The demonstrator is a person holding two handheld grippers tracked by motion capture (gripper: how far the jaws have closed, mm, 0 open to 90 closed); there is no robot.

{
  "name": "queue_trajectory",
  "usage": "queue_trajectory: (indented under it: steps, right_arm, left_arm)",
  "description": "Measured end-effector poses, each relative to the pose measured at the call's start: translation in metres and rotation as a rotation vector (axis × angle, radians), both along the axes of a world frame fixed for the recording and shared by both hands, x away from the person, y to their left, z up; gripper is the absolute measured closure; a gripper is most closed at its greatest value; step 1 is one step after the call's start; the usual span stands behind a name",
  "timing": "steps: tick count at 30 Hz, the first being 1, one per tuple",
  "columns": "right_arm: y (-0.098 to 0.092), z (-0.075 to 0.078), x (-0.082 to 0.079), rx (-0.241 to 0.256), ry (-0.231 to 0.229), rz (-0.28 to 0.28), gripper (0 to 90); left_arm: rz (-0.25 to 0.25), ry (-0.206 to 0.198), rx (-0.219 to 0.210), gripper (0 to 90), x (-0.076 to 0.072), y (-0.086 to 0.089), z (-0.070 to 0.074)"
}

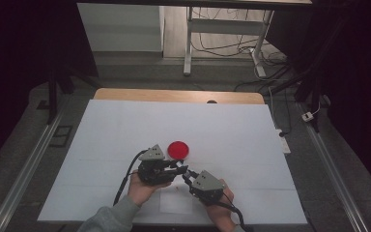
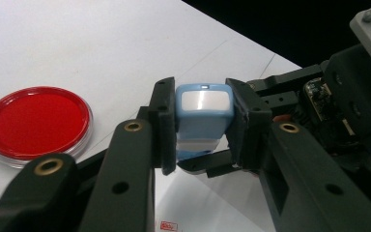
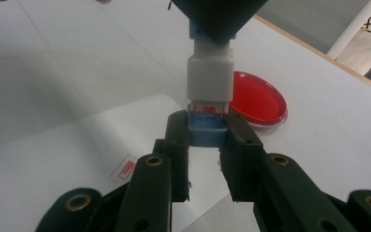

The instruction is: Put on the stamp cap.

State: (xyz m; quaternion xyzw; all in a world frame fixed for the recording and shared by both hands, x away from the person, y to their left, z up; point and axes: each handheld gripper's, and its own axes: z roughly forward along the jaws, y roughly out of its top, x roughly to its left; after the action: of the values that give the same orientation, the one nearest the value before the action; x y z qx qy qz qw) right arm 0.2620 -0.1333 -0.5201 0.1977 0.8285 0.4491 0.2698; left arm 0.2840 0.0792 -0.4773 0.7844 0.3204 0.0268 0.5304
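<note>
Table: white, red dish nearby
Left gripper: pinching blue-and-white stick's body
Right gripper: clamped on its blue cap
Progress: cap seemingly not yet off

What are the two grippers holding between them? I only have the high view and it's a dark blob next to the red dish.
Observer: A small blue-and-white item, capped at one end. The left gripper is clamped on the wider blue body.
Operator: And the right one?
Observer: The right gripper is shut on the blue piece at the other end, below the white middle section.
Operator: Is it resting on the table?
Observer: Looks lifted; a white paper sheet with a small red mark lies under it.
Operator: Dish contents?
Observer: The red dish has a clear rim and nothing visible inside.
</note>
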Motion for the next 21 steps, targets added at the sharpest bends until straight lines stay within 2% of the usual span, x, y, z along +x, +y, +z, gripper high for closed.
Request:
queue_trajectory:
  steps: [21]
  right_arm:
    - [0.0005,-0.0004,-0.0011,-0.002,-0.01,-0.016,73.4]
  left_arm:
    - [0.02,0.003,0.006,66.9,0.0,-0.0033,-0.0047]
